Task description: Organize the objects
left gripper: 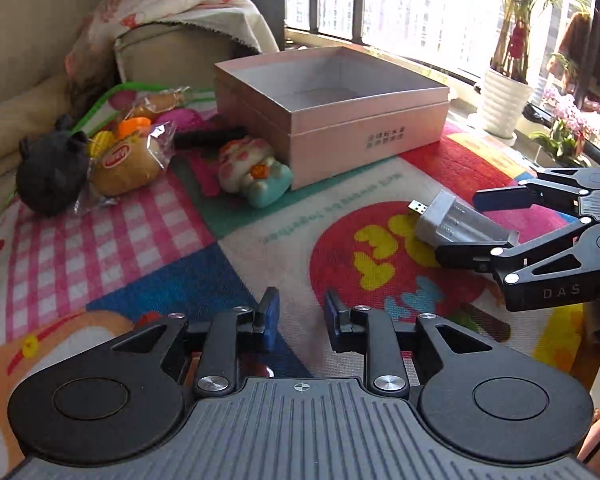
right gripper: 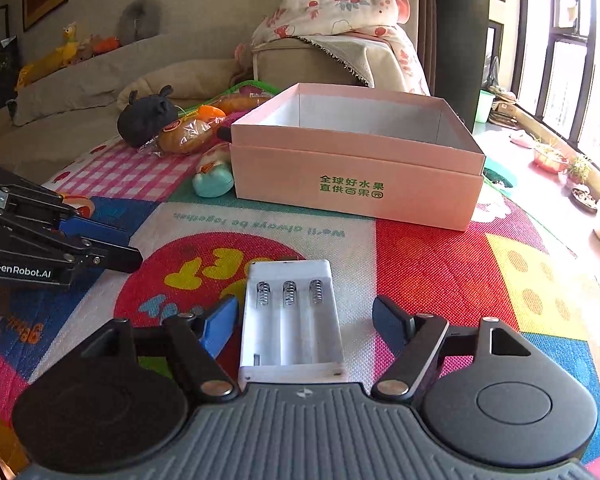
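Observation:
A white battery charger (right gripper: 292, 320) with three empty slots and a USB plug lies on the colourful mat; it also shows in the left wrist view (left gripper: 460, 220). My right gripper (right gripper: 305, 322) is open with a finger on each side of the charger, not closed on it; in the left wrist view it (left gripper: 466, 226) shows at the right. My left gripper (left gripper: 298, 314) is open and empty over the mat; it shows at the left of the right wrist view (right gripper: 128, 246). An open, empty pink box (left gripper: 332, 116) (right gripper: 356, 156) stands beyond.
Left of the box lie a squishy cat toy (left gripper: 254, 170), wrapped bread (left gripper: 126, 160), a black plush (left gripper: 52, 176), a black stick (left gripper: 208, 136) and snack packets (left gripper: 160, 102). A sofa with blankets (left gripper: 172, 8) is behind. Potted plants (left gripper: 504, 100) stand by the window.

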### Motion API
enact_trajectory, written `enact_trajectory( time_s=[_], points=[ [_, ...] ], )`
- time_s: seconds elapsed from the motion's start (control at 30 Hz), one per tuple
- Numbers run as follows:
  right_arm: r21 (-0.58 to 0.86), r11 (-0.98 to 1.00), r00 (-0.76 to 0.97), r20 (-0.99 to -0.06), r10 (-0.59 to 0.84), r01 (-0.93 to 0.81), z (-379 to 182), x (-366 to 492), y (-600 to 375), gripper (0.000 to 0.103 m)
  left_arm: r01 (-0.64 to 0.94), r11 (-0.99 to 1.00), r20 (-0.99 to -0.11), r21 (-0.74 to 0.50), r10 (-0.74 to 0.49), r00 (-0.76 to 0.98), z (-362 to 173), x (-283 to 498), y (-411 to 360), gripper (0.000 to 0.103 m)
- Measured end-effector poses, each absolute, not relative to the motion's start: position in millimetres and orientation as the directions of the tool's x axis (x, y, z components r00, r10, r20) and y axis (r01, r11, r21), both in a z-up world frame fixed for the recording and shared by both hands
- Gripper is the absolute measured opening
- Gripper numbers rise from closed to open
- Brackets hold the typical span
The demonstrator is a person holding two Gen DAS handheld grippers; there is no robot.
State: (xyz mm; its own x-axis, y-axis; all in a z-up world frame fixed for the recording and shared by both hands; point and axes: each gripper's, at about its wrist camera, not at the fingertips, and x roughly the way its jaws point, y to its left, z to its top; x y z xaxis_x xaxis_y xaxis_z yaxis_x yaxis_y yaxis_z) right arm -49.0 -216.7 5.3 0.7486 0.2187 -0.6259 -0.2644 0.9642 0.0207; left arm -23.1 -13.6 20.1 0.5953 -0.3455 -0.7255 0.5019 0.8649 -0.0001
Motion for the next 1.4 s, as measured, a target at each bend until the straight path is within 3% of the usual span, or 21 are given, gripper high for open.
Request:
enact_trajectory(
  time_s=[0.03, 0.1, 0.27, 0.4, 0.53, 0.7, 0.93, 1.0, 1.1, 1.23, 1.37, 1.4],
  points=[
    [0.027, 0.965, 0.751, -0.621, 0.222, -0.263, 6.3, -48.6, -217.7, 0.082, 0.524, 0.852, -0.730, -0.019, -0.370, 0.575, 20.6, -23.9, -16.0, 0.027],
    [0.036, 0.966, 0.754, -0.618, 0.222, -0.255, 6.0, -48.5, -219.3, 0.085, 0.564, 0.825, -0.733, -0.039, -0.407, 0.545, 21.1, -29.3, -21.2, 0.039],
    [0.078, 0.966, 0.746, -0.620, 0.241, -0.248, 5.6, -45.1, -224.2, 0.088, 0.631, 0.775, -0.694, -0.027, -0.469, 0.546, 42.6, -61.8, -6.2, 0.040],
    [0.078, 0.962, 0.741, -0.623, 0.251, -0.260, 5.2, -44.7, -221.4, 0.093, 0.582, 0.803, -0.669, 0.125, -0.365, 0.648, 62.3, -80.2, 26.0, 0.040],
    [0.066, 0.960, 0.739, -0.625, 0.253, -0.273, 4.8, -46.0, -218.7, 0.095, 0.517, 0.843, -0.692, 0.149, -0.285, 0.663, 52.6, -72.1, 53.2, 0.040],
    [0.066, 0.961, 0.737, -0.628, 0.249, -0.269, 4.7, -45.4, -219.1, 0.098, 0.528, 0.835, -0.690, 0.155, -0.291, 0.663, 32.2, -60.7, 62.7, 0.042],
    [0.064, 0.958, 0.723, -0.642, 0.254, -0.280, 4.1, -43.7, -216.3, 0.103, 0.481, 0.877, -0.661, 0.011, -0.355, 0.662, 28.3, -38.9, 79.7, 0.049],
    [0.062, 0.958, 0.723, -0.643, 0.253, -0.280, 4.0, -44.0, -215.9, 0.103, 0.448, 0.894, -0.670, -0.002, -0.334, 0.663, 26.4, -33.3, 82.8, 0.068],
    [0.060, 0.958, 0.723, -0.643, 0.252, -0.280, 3.8, -44.2, -216.1, 0.103, 0.386, 0.922, -0.682, -0.041, -0.308, 0.664, 23.3, -26.3, 89.8, 0.085],
    [0.062, 0.958, 0.722, -0.644, 0.253, -0.281, 3.8, -44.1, -216.1, 0.103, 0.384, 0.915, -0.694, -0.125, -0.357, 0.625, 17.9, -22.8, 94.4, 0.085],
    [0.064, 0.952, 0.727, -0.630, 0.272, -0.300, 5.1, -47.5, -215.7, 0.103, 0.412, 0.904, -0.675, -0.113, -0.374, 0.636, 14.9, -29.3, 83.8, 0.084],
    [0.063, 0.950, 0.729, -0.626, 0.277, -0.307, 5.6, -48.5, -215.0, 0.103, 0.408, 0.905, -0.668, -0.124, -0.380, 0.640, 14.2, -31.0, 81.1, 0.078]
  ],
)
